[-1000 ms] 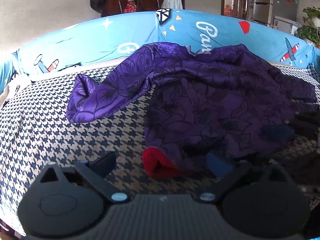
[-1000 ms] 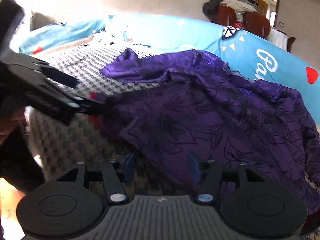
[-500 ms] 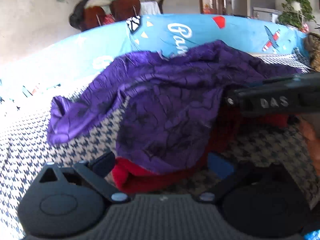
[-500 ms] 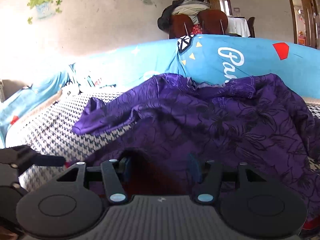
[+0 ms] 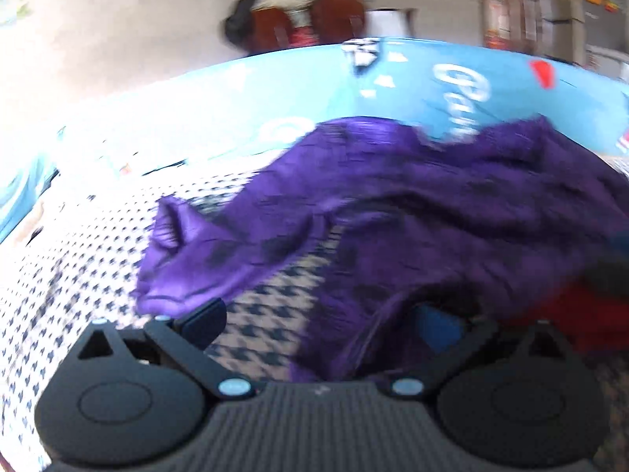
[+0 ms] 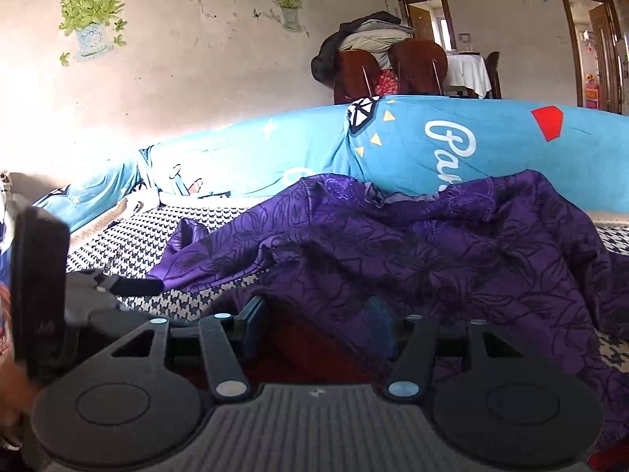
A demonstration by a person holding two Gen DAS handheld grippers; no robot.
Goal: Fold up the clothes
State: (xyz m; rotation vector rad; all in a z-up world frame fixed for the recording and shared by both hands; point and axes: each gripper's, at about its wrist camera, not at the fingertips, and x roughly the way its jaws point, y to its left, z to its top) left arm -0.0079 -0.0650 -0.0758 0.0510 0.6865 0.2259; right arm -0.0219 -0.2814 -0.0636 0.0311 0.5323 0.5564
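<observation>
A purple flower-patterned garment (image 5: 432,204) (image 6: 432,244) lies crumpled on the houndstooth bed cover (image 5: 78,295), one sleeve (image 5: 184,267) stretched out to the left. Its red lining (image 5: 570,314) shows at the lifted hem. My left gripper (image 5: 318,324) is wide open over the cover, with the hem just inside its right finger. The left wrist view is blurred. My right gripper (image 6: 316,328) stands half open, and the hem drapes over its jaws with red lining (image 6: 314,354) in the gap, not clamped. In the right wrist view the left gripper (image 6: 118,291) is at the far left.
A rolled blue printed quilt (image 6: 432,137) runs along the back of the bed against the wall. Behind it stand brown chairs (image 6: 377,63) piled with clothes. Houndstooth cover (image 6: 137,236) lies bare to the left of the sleeve. A hand (image 6: 11,393) shows at the lower left edge.
My left gripper has slid left along the hem, off the red lining and onto bare cover. The right gripper has rolled level and risen a little, the hem still over its jaws.
</observation>
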